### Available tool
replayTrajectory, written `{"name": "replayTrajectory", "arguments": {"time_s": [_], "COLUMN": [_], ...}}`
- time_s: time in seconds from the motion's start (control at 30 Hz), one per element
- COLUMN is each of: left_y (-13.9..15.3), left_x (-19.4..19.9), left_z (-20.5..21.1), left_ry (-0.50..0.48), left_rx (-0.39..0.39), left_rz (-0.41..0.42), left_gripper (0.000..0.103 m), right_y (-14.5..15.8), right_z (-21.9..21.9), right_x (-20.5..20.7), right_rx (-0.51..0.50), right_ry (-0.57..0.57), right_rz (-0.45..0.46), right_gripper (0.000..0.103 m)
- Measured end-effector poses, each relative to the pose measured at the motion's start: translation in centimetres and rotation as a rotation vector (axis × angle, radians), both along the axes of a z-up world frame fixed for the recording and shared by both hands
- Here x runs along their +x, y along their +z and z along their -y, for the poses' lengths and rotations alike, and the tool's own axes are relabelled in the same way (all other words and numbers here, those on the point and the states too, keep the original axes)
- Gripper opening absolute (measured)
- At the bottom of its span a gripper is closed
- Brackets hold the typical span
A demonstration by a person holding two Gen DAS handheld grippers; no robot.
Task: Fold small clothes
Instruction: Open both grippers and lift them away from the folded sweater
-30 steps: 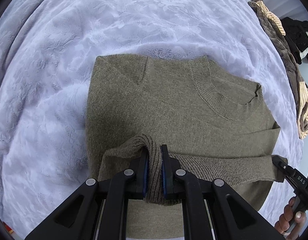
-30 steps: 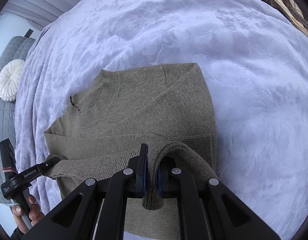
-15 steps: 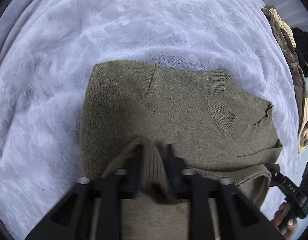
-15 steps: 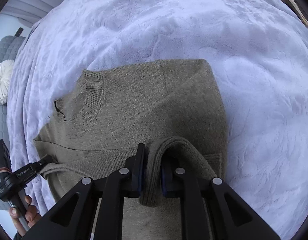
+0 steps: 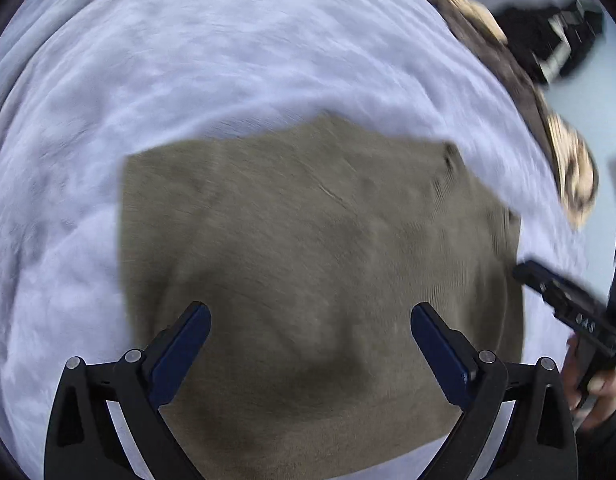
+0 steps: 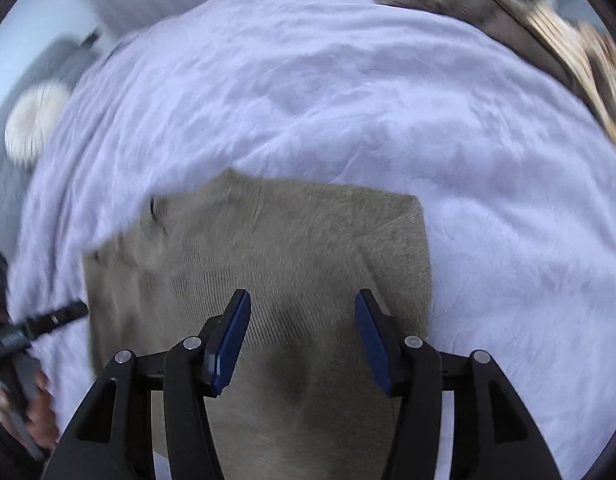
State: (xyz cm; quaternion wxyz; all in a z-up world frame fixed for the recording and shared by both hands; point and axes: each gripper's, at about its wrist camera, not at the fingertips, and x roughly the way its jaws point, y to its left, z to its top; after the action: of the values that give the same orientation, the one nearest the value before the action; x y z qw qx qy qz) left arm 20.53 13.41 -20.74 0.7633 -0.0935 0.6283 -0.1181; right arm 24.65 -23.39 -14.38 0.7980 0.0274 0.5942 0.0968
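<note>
Two grippers are hanging over one olive sweater (image 5: 319, 248), which is lying folded on a pale lilac blanket (image 5: 188, 60) and serving here as the landmark; left gripper (image 5: 309, 320): jaws have just been opening and are standing spread wide above the near part of the sweater, nothing between the blue pads (image 5: 180, 350), the knit lying loose below them; right gripper (image 6: 302, 312): jaws have likewise just been opening, standing parted but less wide, over the near right part of the sweater, gripping nothing; both are pointing steeply down, probably because a folded-over edge is being let go and left to settle; sweater: ribbed collar (image 6: 160, 216) is showing at its far left corner in the right wrist view, body making a rough rectangle, so the fold looks well along; heap of brown and cream striped clothes (image 5: 567, 168) is waiting beyond the sweater's far right side, likely next in line; round white cushion (image 6: 34, 120) is sitting far off to the sweater's left; both views are smeared by motion, so fine creases cannot be told.
</note>
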Motion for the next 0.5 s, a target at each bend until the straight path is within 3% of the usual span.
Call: {"name": "replayTrajectory", "arguments": {"time_s": [0.1,0.17,0.2,0.27,0.3,0.4,0.5], "left_y": [-2.1,-4.4,-5.2,-5.6,-5.4,-3.8,-1.3], "left_x": [0.2,1.3,1.7,2.1,2.1,2.0,0.7], "left_z": [3.1,2.2,0.9,-1.2,-1.4,-1.1,-1.6], "left_ry": [-0.123,-0.084,-0.043,0.024,0.024,0.039,0.084], "left_rx": [0.159,0.255,0.24,0.174,0.175,0.284,0.157], "left_rz": [0.033,-0.005,-0.023,-0.044,-0.044,-0.019,0.005], "left_gripper": [0.1,0.1,0.1,0.1,0.1,0.1,0.1], "right_y": [-2.1,-3.9,-4.8,-5.4,-5.2,-3.8,-1.5], "right_z": [-2.8,-3.1,-2.4,0.2,0.9,1.9,1.7], "right_x": [0.2,1.2,1.7,3.0,3.2,2.6,0.2], "right_rx": [-0.143,-0.254,-0.292,-0.201,-0.204,-0.258,-0.154], "right_ry": [0.161,0.192,0.163,0.047,0.012,-0.042,-0.044], "right_rz": [0.003,-0.011,-0.033,-0.081,-0.082,-0.059,-0.024], "right_gripper": [0.058,0.058,0.058,0.058,0.058,0.061,0.061]}}
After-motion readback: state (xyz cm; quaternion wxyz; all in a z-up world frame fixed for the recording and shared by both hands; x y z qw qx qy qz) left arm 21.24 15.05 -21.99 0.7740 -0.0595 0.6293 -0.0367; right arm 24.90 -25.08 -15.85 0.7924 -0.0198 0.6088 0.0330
